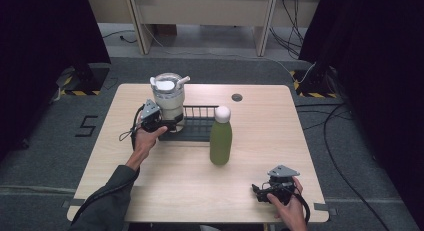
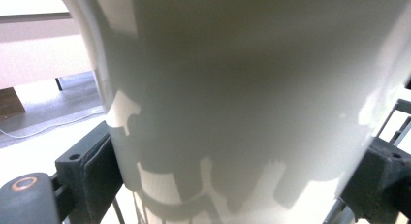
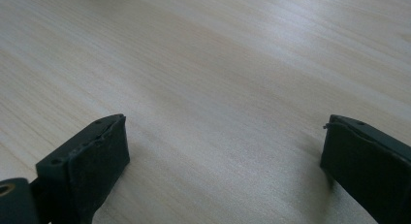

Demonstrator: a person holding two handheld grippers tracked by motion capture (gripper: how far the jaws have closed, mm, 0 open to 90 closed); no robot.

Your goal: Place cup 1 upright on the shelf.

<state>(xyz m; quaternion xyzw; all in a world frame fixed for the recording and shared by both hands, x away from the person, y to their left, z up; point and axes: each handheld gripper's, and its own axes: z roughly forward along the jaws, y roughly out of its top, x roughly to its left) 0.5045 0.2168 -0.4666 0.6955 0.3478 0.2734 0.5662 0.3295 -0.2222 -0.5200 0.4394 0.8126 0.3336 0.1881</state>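
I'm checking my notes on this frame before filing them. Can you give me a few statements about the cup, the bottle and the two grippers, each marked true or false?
1. The left gripper has its jaws around the white cup. True.
2. The green bottle lies on its side. False: it stands upright.
3. The right gripper holds the bottle. False: its jaws are open over bare table.
4. The cup stands at the left end of the black rack. True.

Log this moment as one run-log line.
left gripper: jaws around white cup at black rack | right gripper: open, idle, near table front edge | green bottle: upright, untouched
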